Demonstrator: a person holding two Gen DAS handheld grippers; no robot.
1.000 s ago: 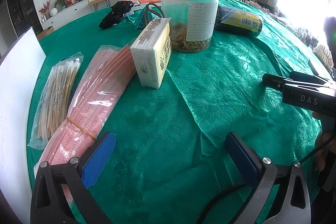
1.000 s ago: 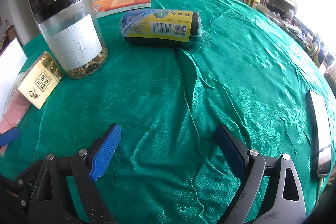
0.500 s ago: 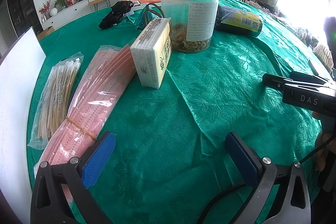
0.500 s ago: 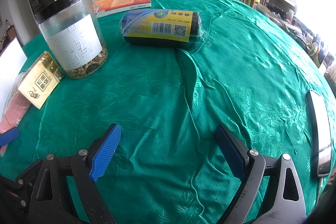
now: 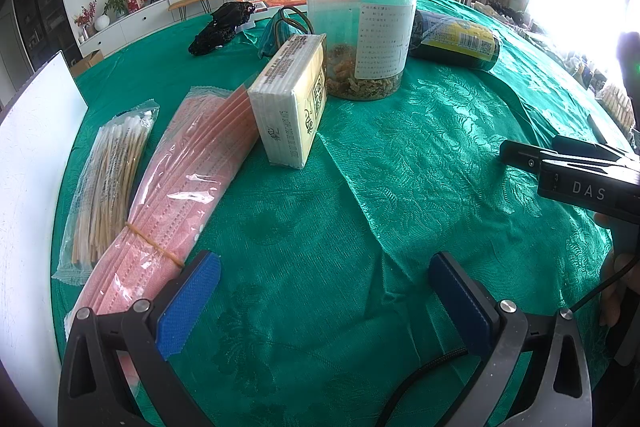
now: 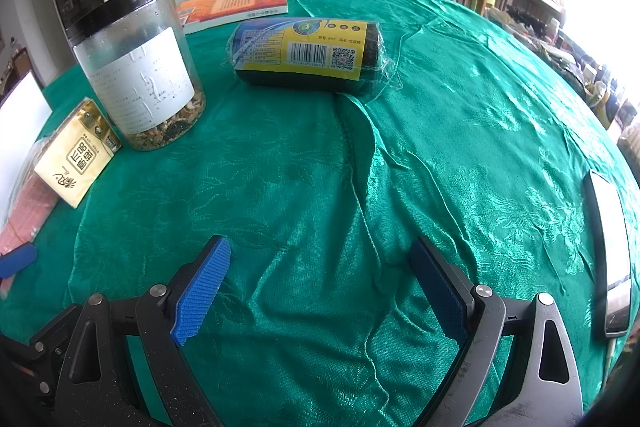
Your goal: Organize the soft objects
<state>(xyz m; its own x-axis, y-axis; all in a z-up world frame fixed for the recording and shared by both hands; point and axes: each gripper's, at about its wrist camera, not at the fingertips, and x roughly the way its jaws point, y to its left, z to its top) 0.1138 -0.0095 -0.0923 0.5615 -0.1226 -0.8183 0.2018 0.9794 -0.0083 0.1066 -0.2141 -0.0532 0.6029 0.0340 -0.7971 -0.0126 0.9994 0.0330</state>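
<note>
Both tools hang low over the green tablecloth (image 5: 400, 155) with their blue-padded fingers spread wide and nothing between them: the left gripper (image 5: 324, 301) and the right gripper (image 6: 320, 291) each frame only bare cloth. Taking the clear jar (image 5: 362, 23) with the black lid as the landmark, the tissue pack (image 5: 292, 99) stands on edge just beside its near left, tilted against the stack of pink face masks (image 5: 188, 179), which is bound by a rubber band and runs from the pack toward the left gripper's left finger, ending close beside that pad. Left of the masks lies a bag of cotton swabs (image 5: 108, 179), near a white board (image 5: 28, 187) at the table's edge. To the jar's right lies a wrapped dark roll (image 6: 308, 51) with a yellow label, on its side; behind the jar sit a black bundle (image 5: 220, 31), a teal item with loops (image 5: 280, 31) and an orange book (image 6: 236, 5). In front of the jar the cloth is open and creased. From the right wrist view a flat shiny object (image 6: 608, 243) lies near the table's right edge; what it is cannot be told. The masks' near end is hidden behind the left gripper's frame.
</note>
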